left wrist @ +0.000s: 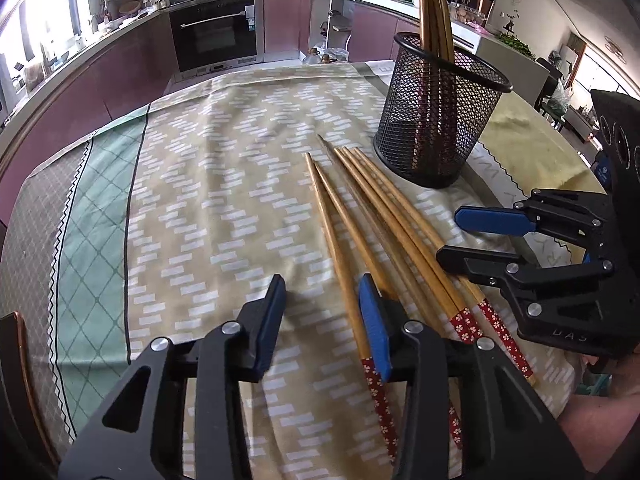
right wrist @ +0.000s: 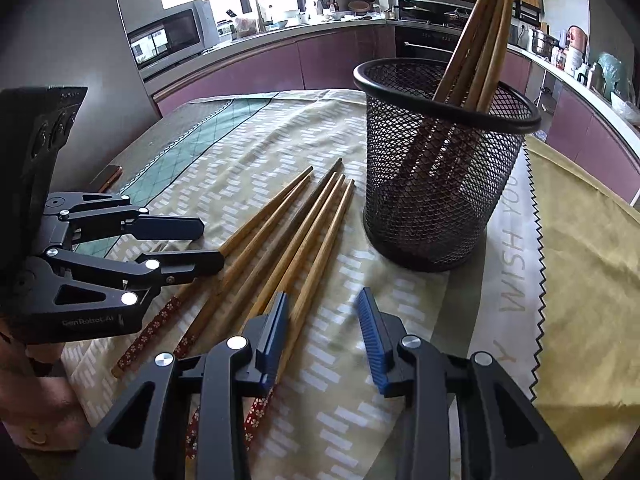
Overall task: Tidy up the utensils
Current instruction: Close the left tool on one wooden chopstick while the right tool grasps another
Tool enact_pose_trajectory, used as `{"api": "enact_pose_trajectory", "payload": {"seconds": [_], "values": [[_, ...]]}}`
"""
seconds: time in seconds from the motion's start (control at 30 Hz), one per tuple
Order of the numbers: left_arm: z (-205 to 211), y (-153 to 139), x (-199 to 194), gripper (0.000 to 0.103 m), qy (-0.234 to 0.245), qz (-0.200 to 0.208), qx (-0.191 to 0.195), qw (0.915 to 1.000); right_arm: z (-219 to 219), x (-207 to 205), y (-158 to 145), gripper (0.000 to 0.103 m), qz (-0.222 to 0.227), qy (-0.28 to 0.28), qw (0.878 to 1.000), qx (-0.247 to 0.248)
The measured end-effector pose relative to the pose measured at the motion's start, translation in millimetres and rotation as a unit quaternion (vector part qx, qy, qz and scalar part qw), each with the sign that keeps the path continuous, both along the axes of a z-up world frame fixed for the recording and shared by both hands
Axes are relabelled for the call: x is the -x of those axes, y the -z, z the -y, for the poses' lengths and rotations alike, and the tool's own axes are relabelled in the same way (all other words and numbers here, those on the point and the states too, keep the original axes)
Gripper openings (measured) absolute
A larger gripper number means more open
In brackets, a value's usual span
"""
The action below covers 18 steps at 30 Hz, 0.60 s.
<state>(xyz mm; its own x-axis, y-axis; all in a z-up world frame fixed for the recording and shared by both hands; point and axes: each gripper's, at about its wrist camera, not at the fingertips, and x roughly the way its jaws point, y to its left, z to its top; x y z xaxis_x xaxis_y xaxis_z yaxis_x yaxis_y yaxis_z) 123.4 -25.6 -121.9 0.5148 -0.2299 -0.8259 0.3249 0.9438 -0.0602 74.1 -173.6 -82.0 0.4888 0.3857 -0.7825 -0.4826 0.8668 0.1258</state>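
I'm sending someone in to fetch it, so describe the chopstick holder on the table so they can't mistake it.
Start at the table covered by the patterned tablecloth. Toward its far side, just beyond the tips of the loose chopsticks lying flat, stands the black wire-mesh cup. It is the only upright container on the cloth, round, see-through, with several chopsticks leaning out of its top.

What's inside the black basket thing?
Wooden chopsticks stand inside the black mesh holder, leaning on its far rim with their thin ends up. Through the mesh you can follow them down, but the bottom is too dark to see what else is there.
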Motion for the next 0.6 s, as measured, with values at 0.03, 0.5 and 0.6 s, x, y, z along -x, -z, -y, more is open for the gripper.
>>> {"api": "enact_pose_trajectory", "payload": {"seconds": [0.03, 0.5, 0.6], "values": [[0, 0, -1, 0.037, -0.001, -0.001, 0.001, 1.0000, -1, 0, 0, 0.034, 0.002, 0.000, 1.000, 0.004], [9, 0, -21, 0.018, -0.015, 0.005, 0.002, 0.9999, -2, -17, 3, 0.009, -0.007, 0.012, 1.000, -0.021], [8, 1, -22, 0.012, -0.024, 0.003, 0.011, 0.9996, 2, -19, 4, 0.006, -0.013, 0.018, 0.999, -0.033]]}}
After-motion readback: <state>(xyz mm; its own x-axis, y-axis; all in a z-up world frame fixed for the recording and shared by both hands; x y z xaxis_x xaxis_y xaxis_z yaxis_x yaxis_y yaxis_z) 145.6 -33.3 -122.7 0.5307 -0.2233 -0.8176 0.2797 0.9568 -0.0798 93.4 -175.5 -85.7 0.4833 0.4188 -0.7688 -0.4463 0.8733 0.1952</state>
